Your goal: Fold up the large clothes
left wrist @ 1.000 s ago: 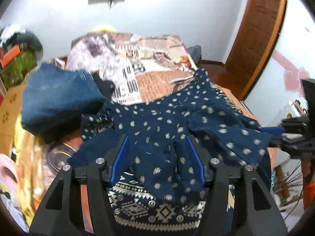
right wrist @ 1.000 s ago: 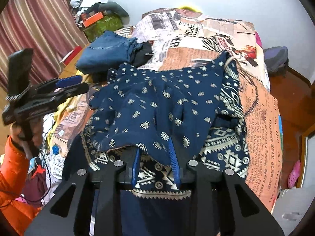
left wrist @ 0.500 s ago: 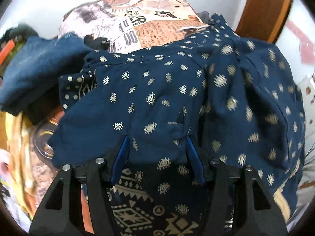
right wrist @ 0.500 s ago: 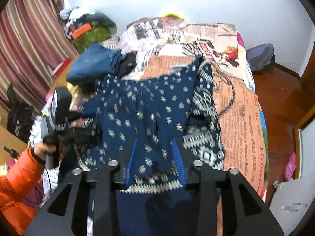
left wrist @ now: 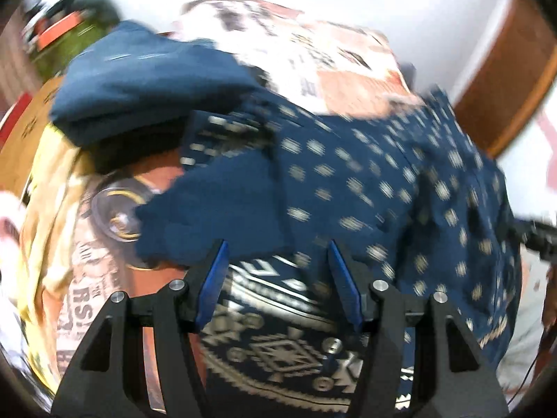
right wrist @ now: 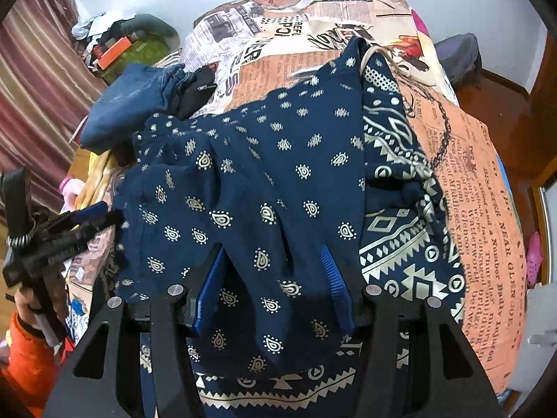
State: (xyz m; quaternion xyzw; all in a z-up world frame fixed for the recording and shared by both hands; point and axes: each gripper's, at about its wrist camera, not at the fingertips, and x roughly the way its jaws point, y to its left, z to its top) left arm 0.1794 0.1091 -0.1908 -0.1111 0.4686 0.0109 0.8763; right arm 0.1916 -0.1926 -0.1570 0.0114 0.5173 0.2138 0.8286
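A large navy garment [right wrist: 278,174] with small gold motifs and a white geometric border lies folded over on the bed. In the blurred left wrist view it [left wrist: 383,188] fills the centre and right. My left gripper [left wrist: 276,247] is open, its blue pads clear of the cloth edge; it also shows at the left of the right wrist view [right wrist: 94,214], beside the garment's left edge. My right gripper [right wrist: 273,254] has its jaws apart with garment fabric draped between and over the pads.
Folded blue jeans [right wrist: 132,104] and a black item [right wrist: 198,87] lie at the bed's far left. The bed has a newspaper-print cover [right wrist: 470,191]. Clutter and a curtain [right wrist: 34,80] stand at left, a wooden door [left wrist: 504,80] at right.
The left gripper has let the garment go and drawn back to the left. The right gripper has moved down and closer over the cloth. The garment now lies folded flatter.
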